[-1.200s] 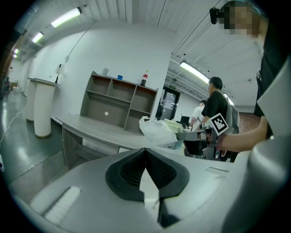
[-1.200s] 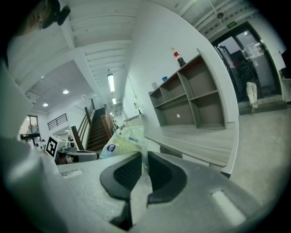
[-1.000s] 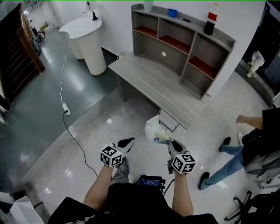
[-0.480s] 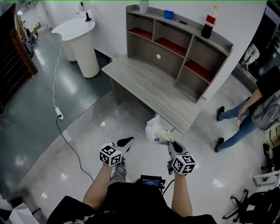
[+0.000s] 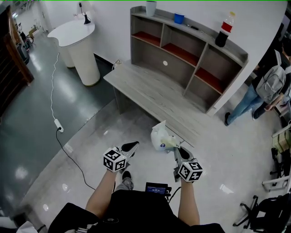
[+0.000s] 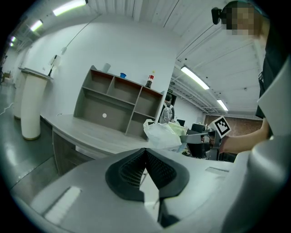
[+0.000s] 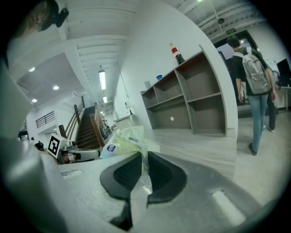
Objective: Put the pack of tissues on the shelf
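The pack of tissues (image 5: pixel 162 136), a white and pale green plastic-wrapped bundle, hangs in the air in front of the desk. My right gripper (image 5: pixel 178 148) is shut on its wrapper; in the right gripper view the plastic is pinched between the pads (image 7: pixel 132 170) and the pack (image 7: pixel 123 140) bulges just beyond them. My left gripper (image 5: pixel 131 147) is level with it to the left, shut with nothing in it, its pads (image 6: pixel 132 166) meeting at the tip. The grey shelf (image 5: pixel 191 52) with red boards stands on the far side of the desk (image 5: pixel 150 93).
On top of the shelf stand a cola bottle (image 5: pixel 223 31), a blue cup (image 5: pixel 179 17) and a white cup (image 5: pixel 150 7). A white pedestal table (image 5: pixel 75 41) is at the back left, a cable (image 5: pixel 54 104) crosses the floor, and people (image 5: pixel 266 86) stand at the right.
The desk and shelf have come nearer and shifted in the head view as I walked forward. The person at the right has walked away towards the back. Both grippers keep their pose.
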`<state>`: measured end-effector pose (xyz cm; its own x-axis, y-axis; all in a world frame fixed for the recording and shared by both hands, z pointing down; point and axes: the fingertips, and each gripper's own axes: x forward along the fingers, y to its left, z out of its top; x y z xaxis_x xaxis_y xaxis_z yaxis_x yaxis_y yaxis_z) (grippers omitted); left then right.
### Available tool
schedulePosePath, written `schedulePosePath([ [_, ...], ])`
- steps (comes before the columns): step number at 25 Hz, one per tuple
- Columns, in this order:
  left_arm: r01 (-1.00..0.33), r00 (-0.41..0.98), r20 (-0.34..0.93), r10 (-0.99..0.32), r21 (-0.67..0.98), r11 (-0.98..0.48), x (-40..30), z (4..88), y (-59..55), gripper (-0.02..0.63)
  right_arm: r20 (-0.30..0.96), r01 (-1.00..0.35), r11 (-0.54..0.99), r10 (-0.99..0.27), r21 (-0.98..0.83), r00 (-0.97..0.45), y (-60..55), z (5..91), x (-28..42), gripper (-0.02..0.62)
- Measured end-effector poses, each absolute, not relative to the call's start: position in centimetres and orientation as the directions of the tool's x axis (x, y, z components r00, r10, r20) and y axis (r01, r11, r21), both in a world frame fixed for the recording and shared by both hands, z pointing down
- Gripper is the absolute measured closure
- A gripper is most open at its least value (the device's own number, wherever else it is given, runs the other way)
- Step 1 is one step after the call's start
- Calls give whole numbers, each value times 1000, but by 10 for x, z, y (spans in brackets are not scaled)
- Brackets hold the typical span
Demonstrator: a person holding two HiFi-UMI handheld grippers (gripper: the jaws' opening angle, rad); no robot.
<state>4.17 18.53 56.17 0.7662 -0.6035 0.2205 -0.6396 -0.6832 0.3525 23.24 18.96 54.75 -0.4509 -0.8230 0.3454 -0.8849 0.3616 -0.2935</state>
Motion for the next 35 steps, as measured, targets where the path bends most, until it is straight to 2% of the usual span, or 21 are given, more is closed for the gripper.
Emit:
schedulePosePath([
  [25, -563, 825, 209, -525, 389, -729, -59, 577, 95, 604, 366, -922, 267, -858, -282, -361, 116, 547, 129, 570],
  [35, -562, 825, 219, -521, 411, -718, -63, 587, 85, 604, 382, -917, 271, -846, -293, -372, 96, 553, 122, 571],
])
